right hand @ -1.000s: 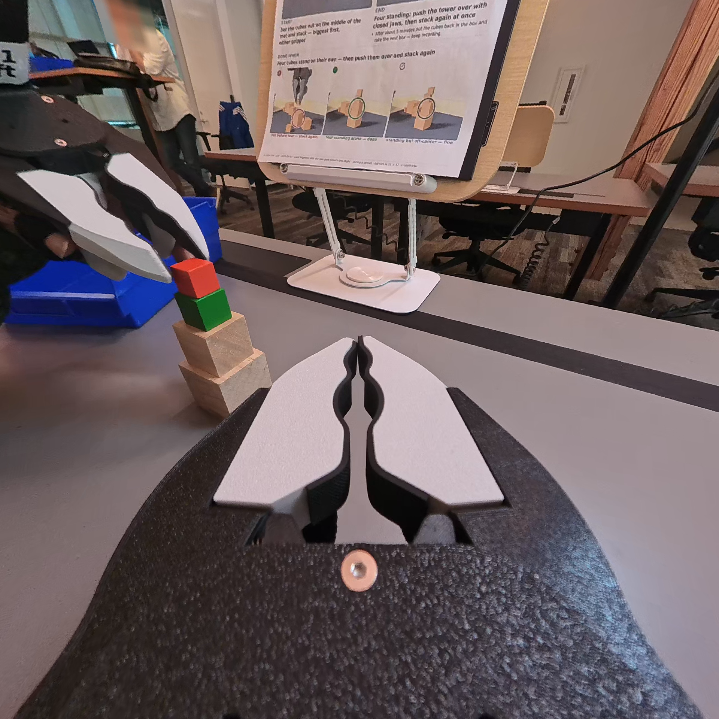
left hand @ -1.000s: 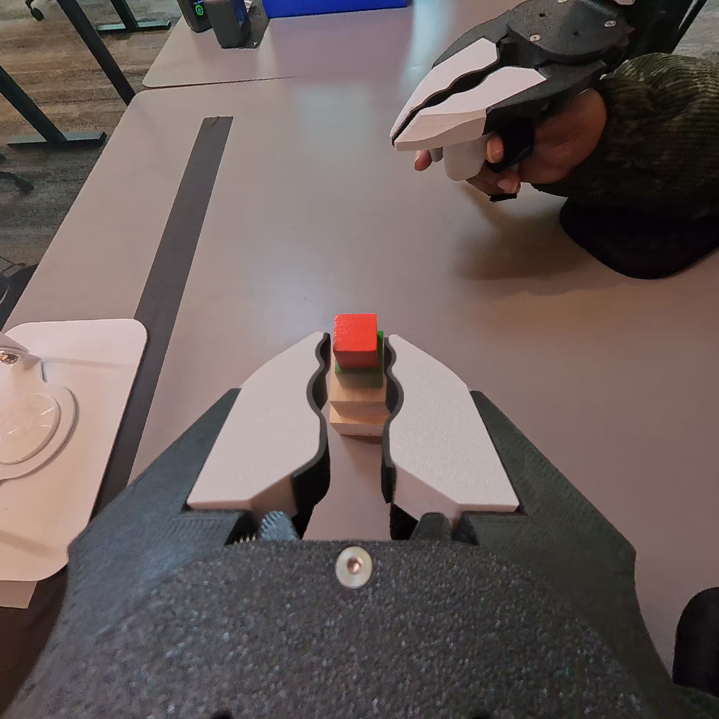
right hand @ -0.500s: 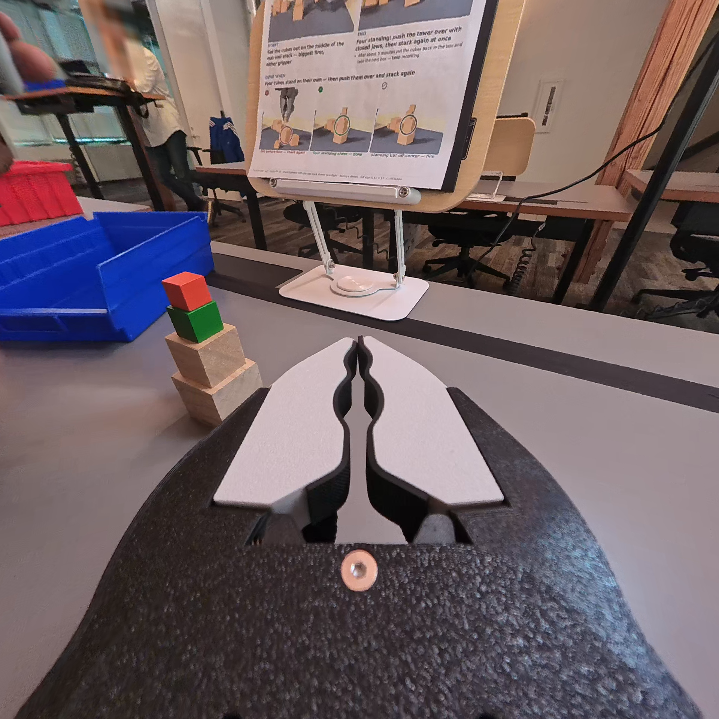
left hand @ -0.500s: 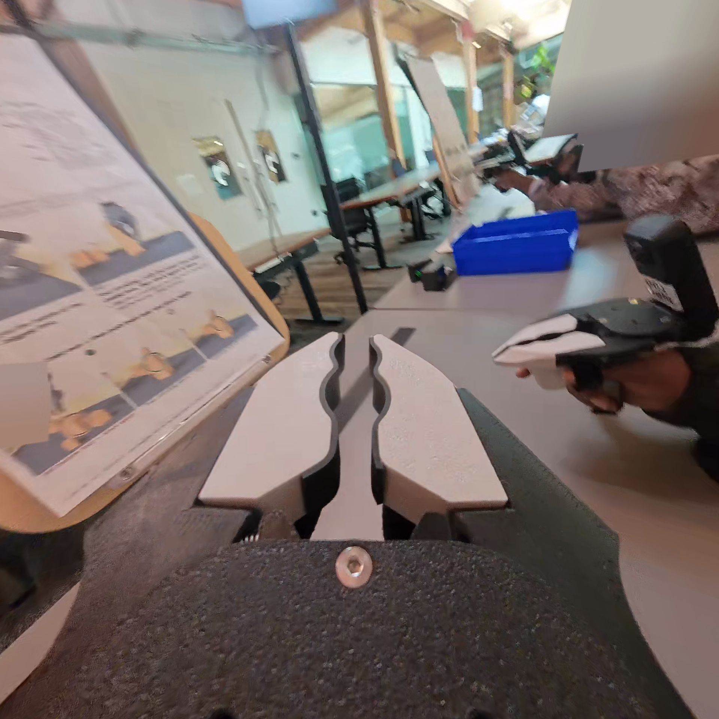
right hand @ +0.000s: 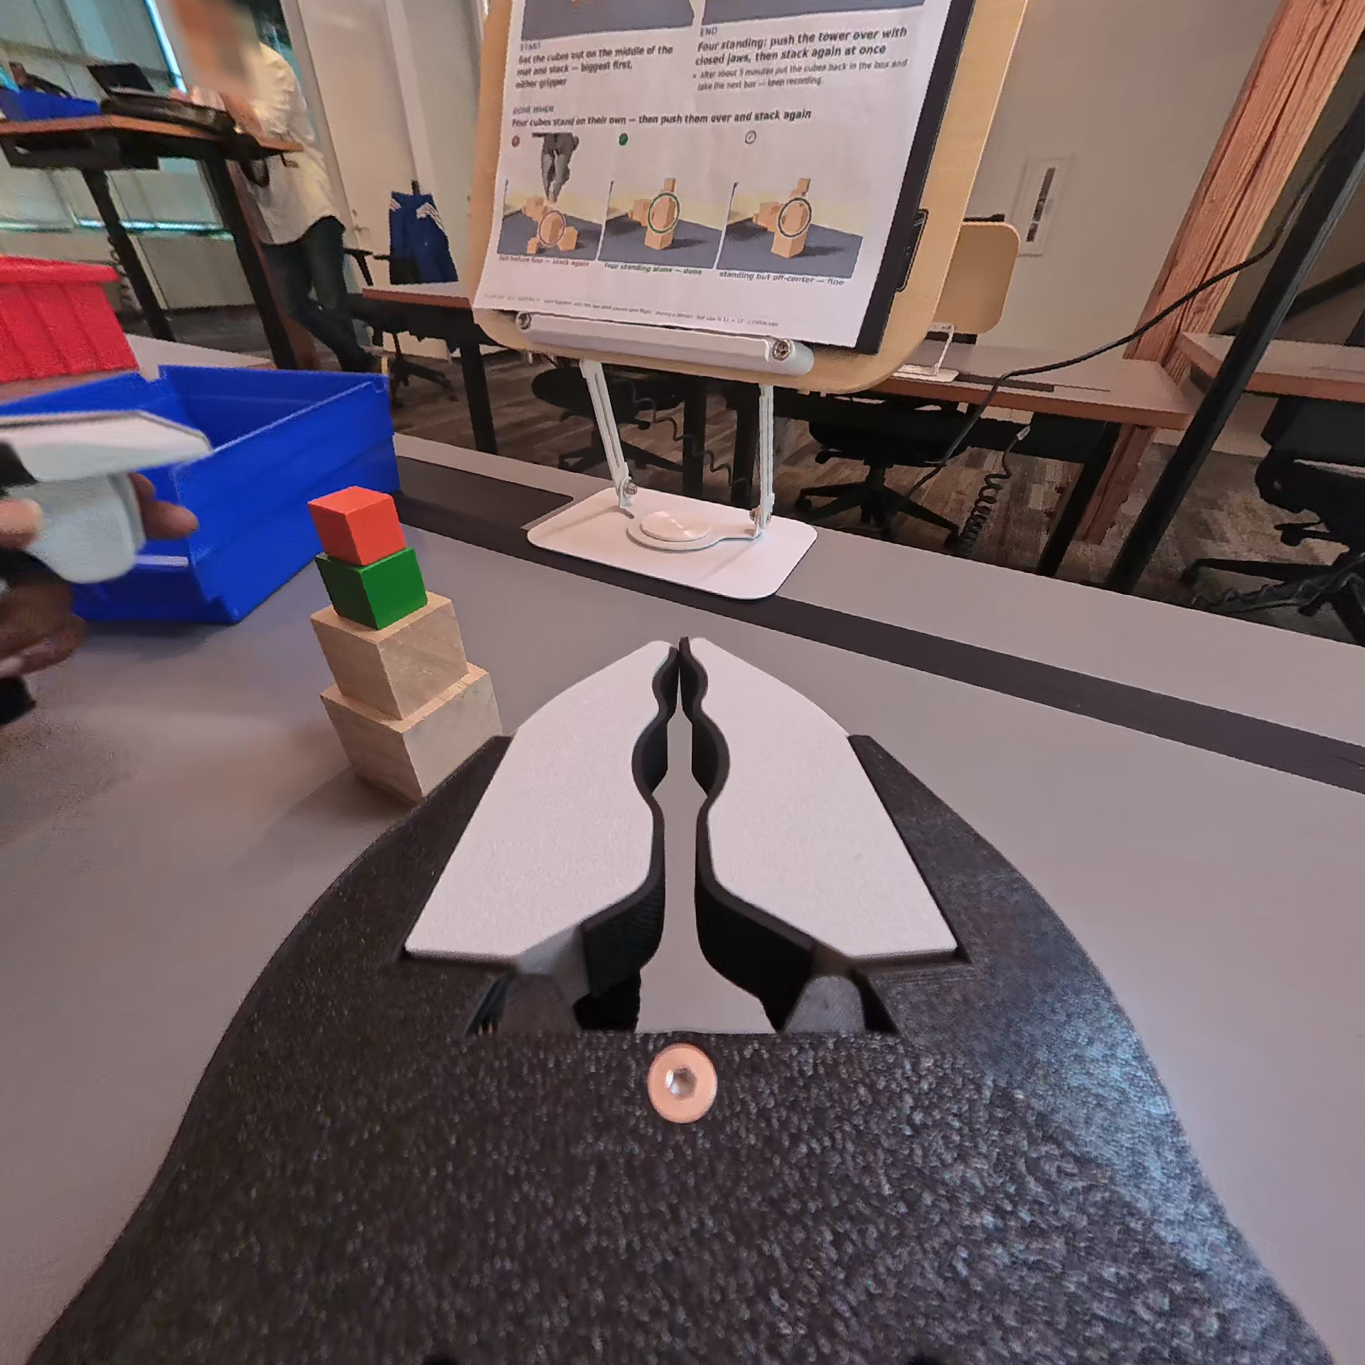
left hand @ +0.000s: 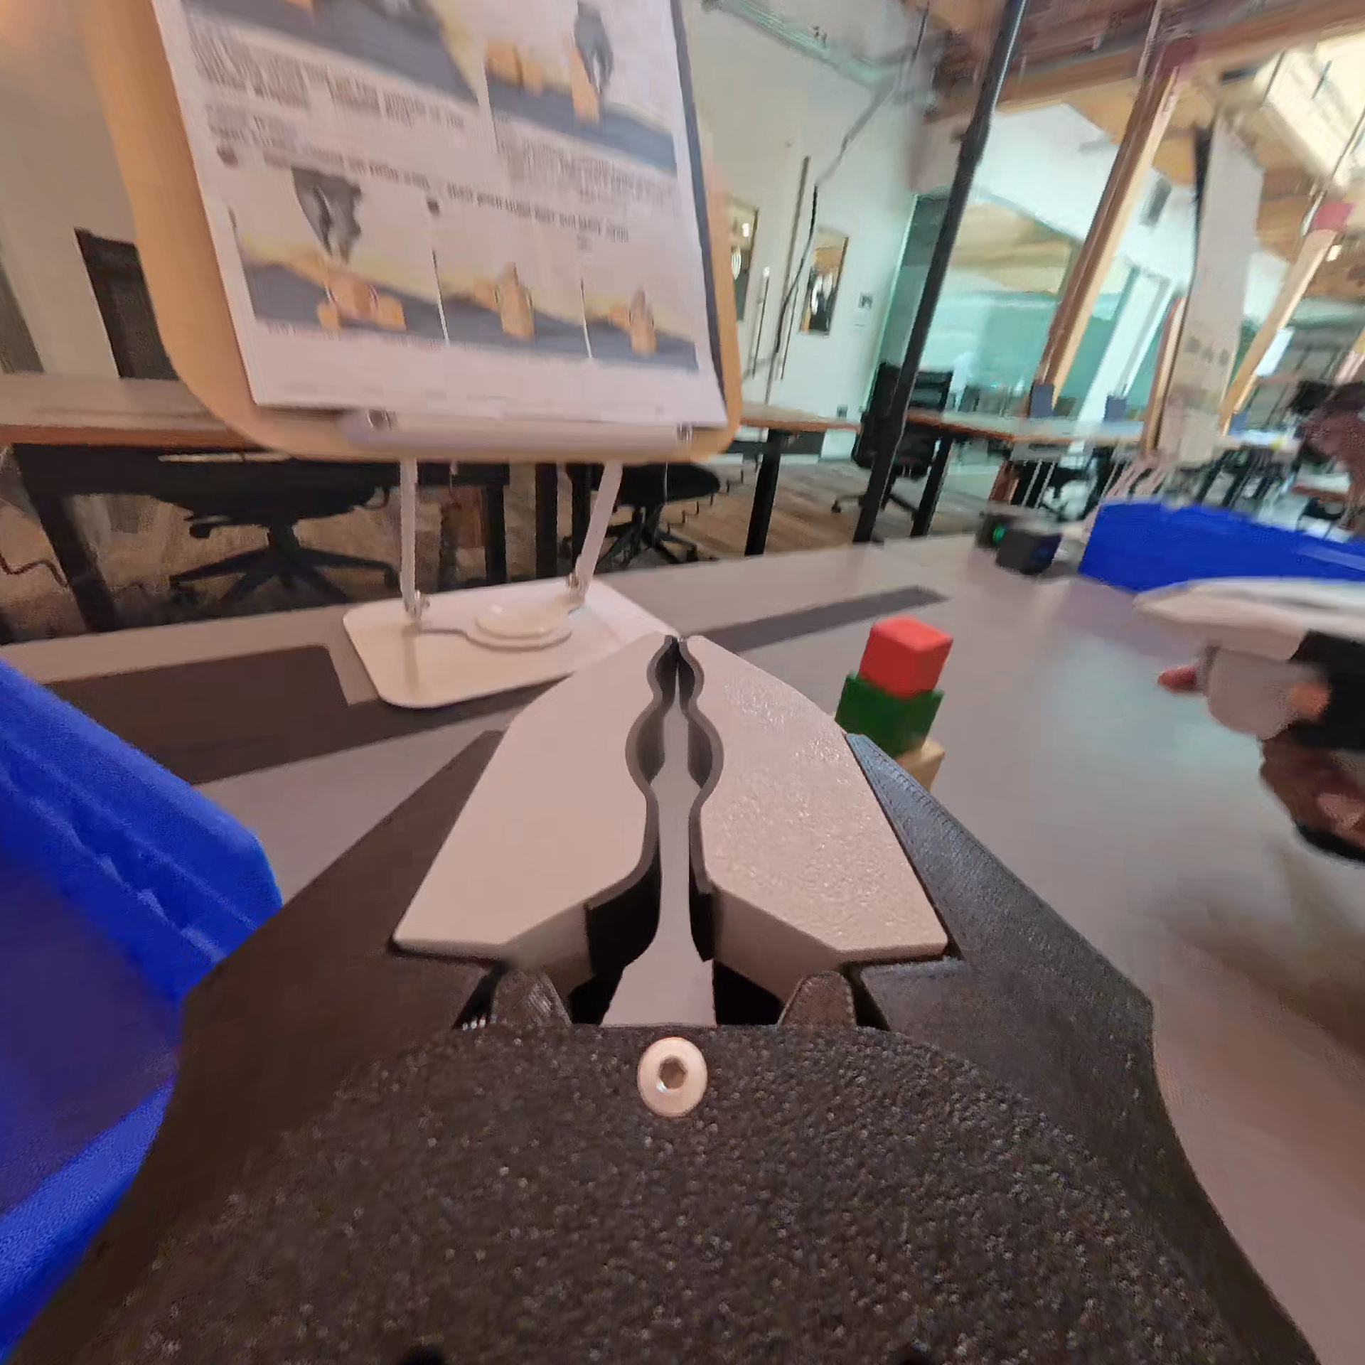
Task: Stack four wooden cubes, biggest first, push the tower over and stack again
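Observation:
A tower of cubes stands on the grey table: a red cube on a green cube on a wooden cube on a larger wooden cube. My right gripper is shut and empty, low over the table just right of the tower. My left gripper is shut and empty; the red cube and green cube stand just to its right. The left gripper also shows in the right wrist view, left of the tower and apart from it.
A blue bin and a red bin stand behind the tower at the left. A paper stand on a white base stands at the table's far edge by a dark strip. A person stands far back. Some 25 cm of space lies between my two pairs of fingers. It is some 11 cm from my left tips to the red cube.
My left gripper was open around the tower's top, lifted away leaving the red cube in place, shut on air, and came down low at the tower's left. My right gripper stayed shut.

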### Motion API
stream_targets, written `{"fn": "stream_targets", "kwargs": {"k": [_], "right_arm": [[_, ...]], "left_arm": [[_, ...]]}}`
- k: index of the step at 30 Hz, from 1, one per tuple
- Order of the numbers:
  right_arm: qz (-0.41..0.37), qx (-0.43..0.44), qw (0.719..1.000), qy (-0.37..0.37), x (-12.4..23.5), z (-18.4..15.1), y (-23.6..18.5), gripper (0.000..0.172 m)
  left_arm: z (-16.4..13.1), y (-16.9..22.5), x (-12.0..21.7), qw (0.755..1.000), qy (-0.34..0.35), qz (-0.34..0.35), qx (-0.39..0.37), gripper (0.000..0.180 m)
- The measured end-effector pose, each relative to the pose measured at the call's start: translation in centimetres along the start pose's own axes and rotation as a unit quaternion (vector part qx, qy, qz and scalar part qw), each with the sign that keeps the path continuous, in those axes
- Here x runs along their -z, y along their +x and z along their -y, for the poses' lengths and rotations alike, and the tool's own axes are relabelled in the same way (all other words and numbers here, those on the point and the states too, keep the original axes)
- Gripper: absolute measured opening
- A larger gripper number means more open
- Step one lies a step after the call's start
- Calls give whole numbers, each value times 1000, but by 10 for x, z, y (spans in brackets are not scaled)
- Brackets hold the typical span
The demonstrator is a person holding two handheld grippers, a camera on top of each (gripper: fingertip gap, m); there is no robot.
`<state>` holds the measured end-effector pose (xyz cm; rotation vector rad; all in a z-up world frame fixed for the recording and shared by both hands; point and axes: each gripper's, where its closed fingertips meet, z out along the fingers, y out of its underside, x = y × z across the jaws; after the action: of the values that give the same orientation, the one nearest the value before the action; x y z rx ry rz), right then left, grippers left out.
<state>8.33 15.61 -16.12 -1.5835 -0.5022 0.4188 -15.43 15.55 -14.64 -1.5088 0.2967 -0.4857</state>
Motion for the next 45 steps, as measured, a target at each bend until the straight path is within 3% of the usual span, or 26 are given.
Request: {"fn": "stream_targets", "kwargs": {"k": [4, 10, 21, 31, 36, 45], "right_arm": [[-3, 16, 1000, -9, -2, -6, -1, 0], [50, 49, 997, -36, -12, -22, -32, 0], [196, 63, 977, -63, -35, -36, -155, 0], [210, 116, 963, -125, -74, -59, -210, 0], [156, 154, 963, -158, -92, -70, -188, 0], [17, 92, 982, -161, -115, -67, -70, 0]], "left_arm": [[-32, -4, -7, 996, -53, 14, -71, 0], [-23, 4, -4, 995, -36, 20, -89, 0], [-27, 2, -7, 996, -45, 15, -70, 0], [-28, 1, -7, 996, -47, 15, -71, 0], [-29, 2, -6, 996, -48, 13, -72, 0], [-34, 4, -7, 995, -61, 5, -75, 0]]}}
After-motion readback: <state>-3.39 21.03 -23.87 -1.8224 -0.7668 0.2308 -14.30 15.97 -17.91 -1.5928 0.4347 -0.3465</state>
